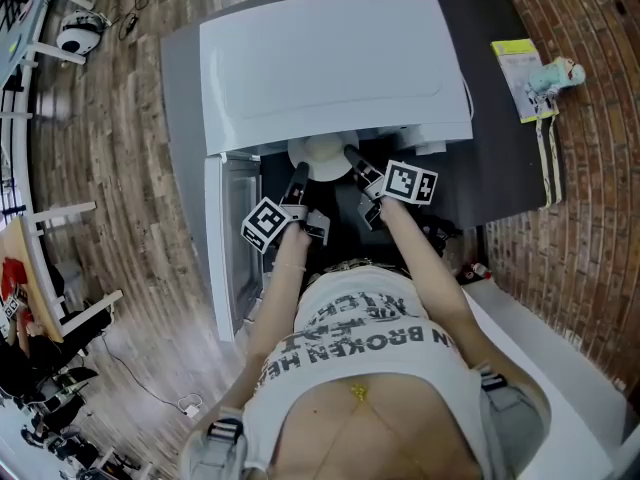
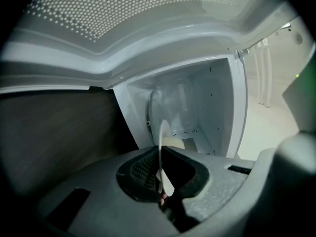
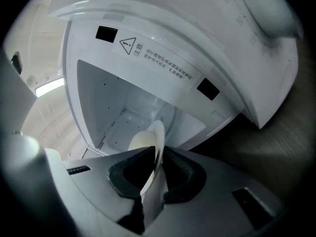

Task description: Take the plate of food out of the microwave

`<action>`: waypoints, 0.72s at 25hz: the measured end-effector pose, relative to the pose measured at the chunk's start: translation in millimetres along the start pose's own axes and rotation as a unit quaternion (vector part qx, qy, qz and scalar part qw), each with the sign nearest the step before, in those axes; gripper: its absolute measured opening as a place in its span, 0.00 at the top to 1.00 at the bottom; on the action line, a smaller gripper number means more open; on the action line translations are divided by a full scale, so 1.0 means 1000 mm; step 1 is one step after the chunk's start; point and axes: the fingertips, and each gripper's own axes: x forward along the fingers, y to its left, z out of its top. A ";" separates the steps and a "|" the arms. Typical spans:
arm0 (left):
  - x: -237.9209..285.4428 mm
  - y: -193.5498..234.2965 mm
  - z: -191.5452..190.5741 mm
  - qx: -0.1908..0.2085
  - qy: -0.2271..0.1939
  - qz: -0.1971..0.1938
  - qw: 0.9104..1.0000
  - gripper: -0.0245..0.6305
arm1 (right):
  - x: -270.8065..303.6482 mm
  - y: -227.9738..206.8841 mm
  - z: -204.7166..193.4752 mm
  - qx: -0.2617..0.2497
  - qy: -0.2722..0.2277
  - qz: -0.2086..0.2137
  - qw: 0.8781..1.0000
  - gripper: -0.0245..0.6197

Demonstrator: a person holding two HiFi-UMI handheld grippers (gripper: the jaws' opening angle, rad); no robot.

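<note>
A white plate (image 1: 322,156) hangs at the mouth of the white microwave (image 1: 330,68), partly under its top edge. My left gripper (image 1: 298,180) is shut on the plate's left rim and my right gripper (image 1: 352,158) is shut on its right rim. In the left gripper view the plate (image 2: 164,152) shows edge-on between the left gripper's (image 2: 162,157) dark pads, with the empty cavity (image 2: 197,102) behind. The right gripper view shows the plate (image 3: 157,149) pinched in the right gripper (image 3: 157,168). A pale cream mass (image 3: 140,141) lies on the plate.
The microwave door (image 1: 228,248) stands open to the left, beside my left arm. The microwave sits on a dark table (image 1: 500,158), which carries a yellow-green booklet (image 1: 520,68) and a small toy (image 1: 558,72) at its right end. A white bench (image 1: 560,358) is at the lower right.
</note>
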 end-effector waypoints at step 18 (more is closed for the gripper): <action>-0.018 -0.011 -0.018 0.006 -0.018 -0.009 1.000 0.93 | -0.022 0.008 -0.006 -0.011 0.007 0.011 1.000 0.89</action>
